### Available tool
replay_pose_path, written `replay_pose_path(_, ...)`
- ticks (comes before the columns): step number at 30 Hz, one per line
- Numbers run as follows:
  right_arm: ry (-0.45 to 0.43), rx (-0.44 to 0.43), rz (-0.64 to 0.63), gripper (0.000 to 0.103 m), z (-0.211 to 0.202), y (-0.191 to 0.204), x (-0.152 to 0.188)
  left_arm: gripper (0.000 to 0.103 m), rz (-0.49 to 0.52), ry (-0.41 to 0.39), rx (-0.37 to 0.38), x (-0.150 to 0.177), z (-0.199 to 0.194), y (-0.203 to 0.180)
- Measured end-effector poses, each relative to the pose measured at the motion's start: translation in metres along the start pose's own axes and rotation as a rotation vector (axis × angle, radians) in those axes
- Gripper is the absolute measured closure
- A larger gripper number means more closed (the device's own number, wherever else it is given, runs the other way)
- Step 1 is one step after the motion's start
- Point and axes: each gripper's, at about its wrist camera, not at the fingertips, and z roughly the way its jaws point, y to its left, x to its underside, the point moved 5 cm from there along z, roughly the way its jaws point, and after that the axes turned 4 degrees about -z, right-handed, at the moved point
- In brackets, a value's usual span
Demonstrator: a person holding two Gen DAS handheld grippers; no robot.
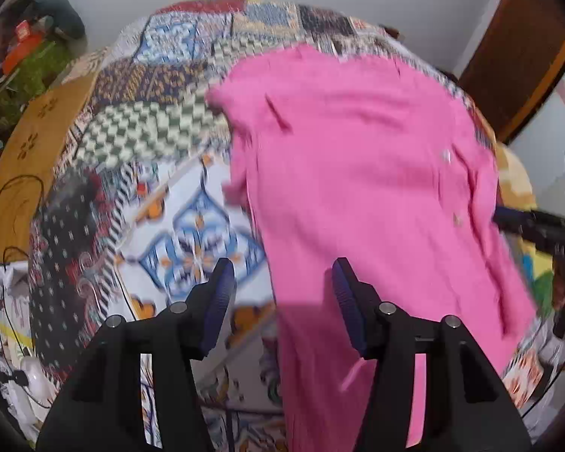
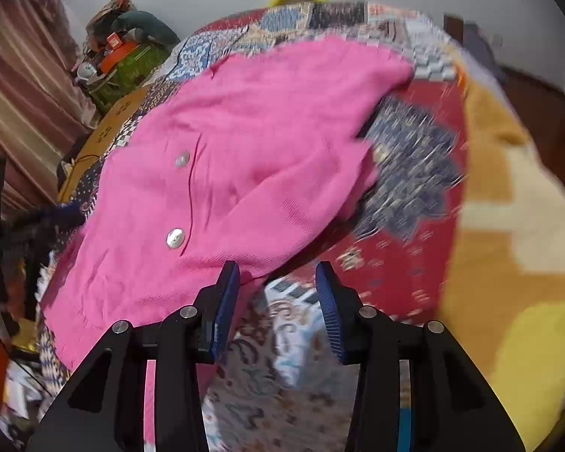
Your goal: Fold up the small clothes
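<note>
A pink buttoned garment (image 1: 358,173) lies spread on a patchwork quilt (image 1: 162,128). My left gripper (image 1: 280,275) is open and empty, just above the garment's near left edge. In the right wrist view the same pink garment (image 2: 226,165) shows two silver buttons (image 2: 175,237). My right gripper (image 2: 277,275) is open and empty, at the garment's near right edge over the quilt (image 2: 406,196). The right gripper also shows in the left wrist view (image 1: 504,222) at the garment's right edge. Both views are motion-blurred.
A pile of clutter with a green bag (image 1: 30,71) lies at the far left beside a mustard cloth (image 1: 30,150). Black cables (image 1: 7,226) run at the left. A brown wooden frame (image 1: 516,60) stands at the far right. A yellow-orange blanket (image 2: 508,263) lies at the right.
</note>
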Motion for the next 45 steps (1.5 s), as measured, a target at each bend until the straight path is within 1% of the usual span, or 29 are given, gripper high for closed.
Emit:
replay_pose_path(1,-0.008,-0.013,0.011,0.065,0.004,0.001,-0.001,0.049,0.009,0.013,-0.008,0.007,0.004,-0.001)
replay_pose_path(3,-0.035,-0.019,0.026,0.066,0.007,0.001,-0.008,0.048,-0.001,-0.001,-0.009,0.013,0.006,0.000)
replay_pose_path(4,-0.043,-0.034,0.037,0.079,0.009,0.001,-0.013,0.048,-0.010,0.000,-0.005,0.013,0.006,0.001)
replay_pose_path(5,-0.042,-0.047,0.041,0.096,0.009,0.002,-0.015,0.048,-0.021,0.005,0.001,0.013,0.006,0.001)
replay_pose_path(8,-0.042,-0.056,0.027,0.098,0.006,0.004,-0.017,0.048,-0.037,0.007,0.012,0.013,0.008,0.002)
replay_pose_path(11,-0.047,-0.016,-0.033,0.099,-0.009,0.003,-0.012,0.048,-0.026,-0.003,0.005,0.014,0.007,0.001)
replay_pose_path(14,-0.055,0.021,-0.054,0.099,-0.029,-0.011,-0.008,0.048,-0.026,-0.004,-0.002,0.015,0.008,0.001)
replay_pose_path(19,-0.077,0.172,-0.038,0.099,-0.064,-0.052,-0.002,0.047,-0.017,-0.007,-0.014,0.015,0.007,0.000)
replay_pose_path(22,-0.079,0.237,-0.028,0.099,-0.076,-0.065,0.005,0.047,-0.016,-0.011,-0.027,0.014,0.006,0.000)
replay_pose_path(23,-0.076,0.235,-0.015,0.099,-0.079,-0.067,0.008,0.047,-0.016,-0.010,-0.031,0.015,0.005,0.000)
replay_pose_path(25,-0.045,0.179,0.019,0.098,-0.080,-0.065,0.015,0.047,-0.019,-0.007,-0.036,0.016,0.003,-0.001)
replay_pose_path(27,-0.036,0.135,0.049,0.089,-0.077,-0.061,0.020,0.047,-0.019,-0.006,-0.039,0.018,-0.001,0.000)
replay_pose_path(29,-0.024,0.077,0.071,0.070,-0.069,-0.049,0.026,0.048,-0.027,-0.004,-0.038,0.021,-0.006,0.001)
replay_pose_path(31,-0.019,0.023,0.063,0.068,-0.058,-0.031,0.029,0.048,-0.036,-0.006,-0.024,0.025,-0.012,0.000)
replay_pose_path(33,-0.008,0.001,0.049,0.068,-0.047,-0.019,0.029,0.048,-0.045,-0.008,-0.003,0.030,-0.018,0.000)
replay_pose_path(36,0.012,-0.032,0.077,0.068,-0.024,-0.008,0.026,0.048,-0.040,-0.003,0.027,0.037,-0.023,-0.003)
replay_pose_path(37,0.009,-0.045,0.094,0.067,-0.019,-0.007,0.025,0.048,-0.033,-0.001,0.026,0.039,-0.023,-0.005)
replay_pose_path(38,-0.014,-0.063,0.106,0.065,-0.015,-0.004,0.023,0.048,-0.024,0.001,0.022,0.042,-0.022,-0.007)
replay_pose_path(39,-0.032,-0.068,0.102,0.066,-0.015,-0.002,0.021,0.047,-0.012,-0.003,0.014,0.045,-0.021,-0.008)
replay_pose_path(40,-0.036,-0.071,0.093,0.075,-0.015,0.001,0.020,0.047,-0.007,-0.010,0.009,0.046,-0.020,-0.009)
replay_pose_path(41,-0.037,-0.078,0.083,0.093,-0.013,0.003,0.018,0.047,-0.008,-0.012,0.008,0.047,-0.019,-0.010)
replay_pose_path(42,-0.029,-0.080,0.076,0.096,-0.012,0.005,0.018,0.047,-0.012,-0.011,0.009,0.047,-0.019,-0.009)
replay_pose_path(45,-0.030,-0.062,0.038,0.096,-0.018,0.006,0.019,0.047,-0.029,-0.009,0.022,0.046,-0.017,-0.007)
